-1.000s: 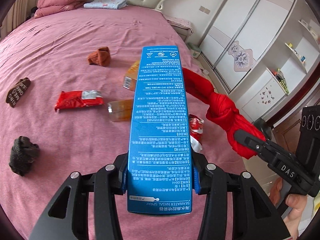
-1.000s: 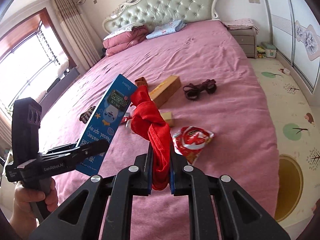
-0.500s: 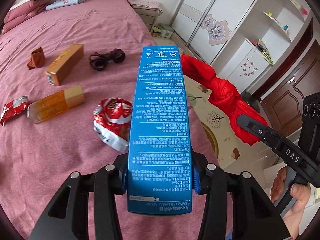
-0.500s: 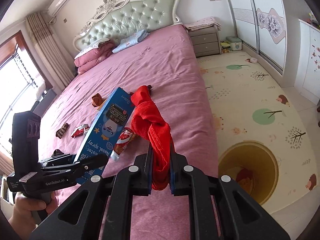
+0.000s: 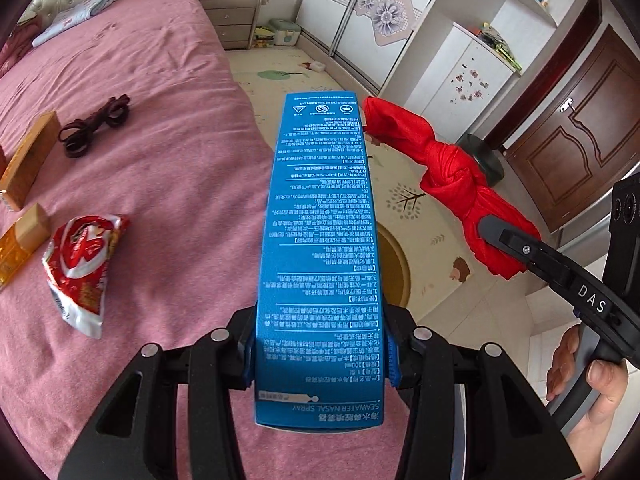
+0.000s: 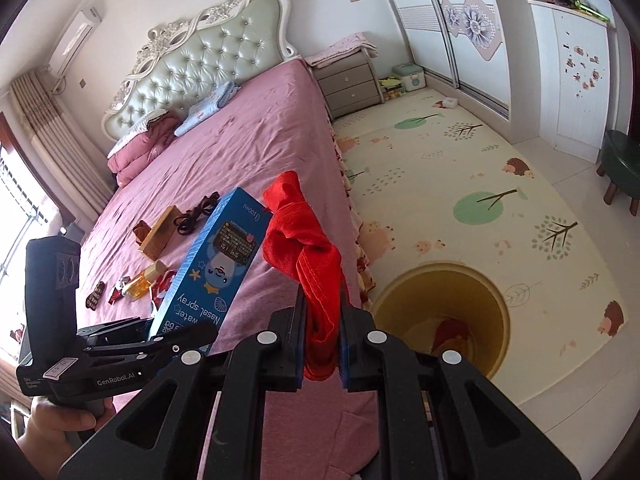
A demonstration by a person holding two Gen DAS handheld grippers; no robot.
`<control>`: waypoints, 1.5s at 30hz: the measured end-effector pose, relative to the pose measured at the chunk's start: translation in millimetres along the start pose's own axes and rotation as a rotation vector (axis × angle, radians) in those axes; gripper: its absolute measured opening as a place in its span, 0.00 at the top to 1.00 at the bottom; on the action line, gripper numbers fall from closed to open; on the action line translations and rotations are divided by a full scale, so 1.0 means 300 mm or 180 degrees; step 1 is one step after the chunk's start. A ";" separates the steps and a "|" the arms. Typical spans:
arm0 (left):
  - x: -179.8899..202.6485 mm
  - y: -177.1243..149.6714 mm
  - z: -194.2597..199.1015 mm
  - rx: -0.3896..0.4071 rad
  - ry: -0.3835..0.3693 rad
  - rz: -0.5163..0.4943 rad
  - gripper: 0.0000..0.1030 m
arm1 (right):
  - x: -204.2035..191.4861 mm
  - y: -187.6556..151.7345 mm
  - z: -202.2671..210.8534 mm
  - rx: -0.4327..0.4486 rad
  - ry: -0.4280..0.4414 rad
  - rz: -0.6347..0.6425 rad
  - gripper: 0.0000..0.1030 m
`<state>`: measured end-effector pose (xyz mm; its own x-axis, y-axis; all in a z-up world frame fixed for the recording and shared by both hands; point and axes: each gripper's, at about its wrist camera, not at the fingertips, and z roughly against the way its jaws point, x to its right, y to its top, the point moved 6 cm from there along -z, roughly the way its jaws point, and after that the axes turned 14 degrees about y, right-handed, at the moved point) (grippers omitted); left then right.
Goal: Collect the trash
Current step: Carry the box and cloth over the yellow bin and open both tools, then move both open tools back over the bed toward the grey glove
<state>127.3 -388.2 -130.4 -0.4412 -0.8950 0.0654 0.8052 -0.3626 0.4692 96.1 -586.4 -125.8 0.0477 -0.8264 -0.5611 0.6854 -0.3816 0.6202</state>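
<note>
My left gripper (image 5: 320,356) is shut on a long blue nasal spray box (image 5: 324,240), held over the right edge of the pink bed (image 5: 152,184); the box also shows in the right wrist view (image 6: 216,264). My right gripper (image 6: 323,344) is shut on a knotted red cloth (image 6: 308,248), which shows in the left wrist view (image 5: 448,176) to the right of the box. A yellow bin (image 6: 452,312) stands on the floor beside the bed, below and right of the cloth; the box partly hides it in the left wrist view (image 5: 396,268).
On the bed lie a red-and-white snack bag (image 5: 80,268), an amber bottle (image 5: 20,244), a tan box (image 5: 28,156) and a dark cord bundle (image 5: 96,124). A patterned play mat (image 6: 480,184), a nightstand (image 6: 352,84), wardrobes and a green stool (image 6: 620,164) surround the bin.
Both grippers have swung right from over the bed's middle to its right edge, still holding the box and the cloth. The yellow bin has come into view and is now close below.
</note>
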 end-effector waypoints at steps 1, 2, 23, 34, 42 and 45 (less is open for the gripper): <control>0.024 0.003 -0.013 -0.0017 -0.0007 -0.0040 0.56 | 0.020 -0.004 0.010 0.0008 -0.0026 -0.0023 0.88; 0.051 0.008 -0.026 -0.0030 -0.0011 -0.0080 0.56 | 0.042 -0.007 0.020 0.0015 -0.0047 -0.0050 0.88; 0.334 0.069 -0.301 -0.0516 -0.0243 -0.0285 0.55 | 0.342 -0.044 0.069 0.0096 -0.0273 -0.0572 0.84; 0.336 0.083 -0.300 -0.0452 -0.0121 -0.0346 0.21 | 0.364 -0.018 0.109 0.0198 -0.0358 -0.0589 0.69; 0.276 0.076 -0.240 -0.0362 -0.0142 -0.0256 0.21 | 0.260 0.000 0.083 0.0109 -0.0304 -0.0379 0.59; 0.244 0.070 -0.197 -0.0269 -0.0132 -0.0241 0.21 | 0.199 0.015 0.069 0.0082 -0.0250 -0.0263 0.59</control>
<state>135.2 -476.7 -167.8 -0.5166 -0.8534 0.0699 0.7987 -0.4509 0.3984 87.0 -646.0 -145.1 -0.0661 -0.8212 -0.5669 0.6657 -0.4595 0.5880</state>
